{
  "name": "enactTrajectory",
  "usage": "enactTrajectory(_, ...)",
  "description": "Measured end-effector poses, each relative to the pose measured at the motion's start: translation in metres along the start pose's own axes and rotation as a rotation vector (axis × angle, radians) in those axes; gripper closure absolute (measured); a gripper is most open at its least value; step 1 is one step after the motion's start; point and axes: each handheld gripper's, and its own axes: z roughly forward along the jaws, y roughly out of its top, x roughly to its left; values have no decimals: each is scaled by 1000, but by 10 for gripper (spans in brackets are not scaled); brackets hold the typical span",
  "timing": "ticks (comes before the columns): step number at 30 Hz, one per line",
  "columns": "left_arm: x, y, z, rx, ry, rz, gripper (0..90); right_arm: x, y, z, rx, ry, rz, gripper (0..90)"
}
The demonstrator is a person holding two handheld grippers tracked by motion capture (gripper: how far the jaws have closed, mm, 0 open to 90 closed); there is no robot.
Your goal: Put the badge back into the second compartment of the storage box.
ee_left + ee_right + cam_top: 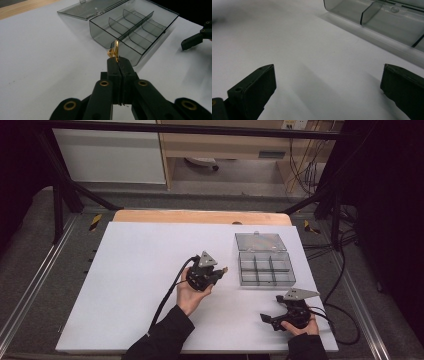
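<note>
On the white table [135, 285], a clear compartment box [140, 32] lies open, lid flat behind. Well right of its near edge, the right gripper [270, 319] rests empty, jaws spread. Just left of the box, the left gripper [117, 61] pinches a small gold fitting [114, 51]: judged light, rigid, slippery; hold its flat base.

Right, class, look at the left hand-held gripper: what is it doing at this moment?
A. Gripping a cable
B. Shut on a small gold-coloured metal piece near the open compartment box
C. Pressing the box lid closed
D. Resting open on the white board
B: the left hand-held gripper has its jaws pressed together on the small gold-coloured metal piece, just short of the open compartment box.
</note>
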Motion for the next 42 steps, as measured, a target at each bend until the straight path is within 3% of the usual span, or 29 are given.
enactTrajectory(42,-23,47,53,-7,-16,33,884,0,0,0,-8,2,-2,6)
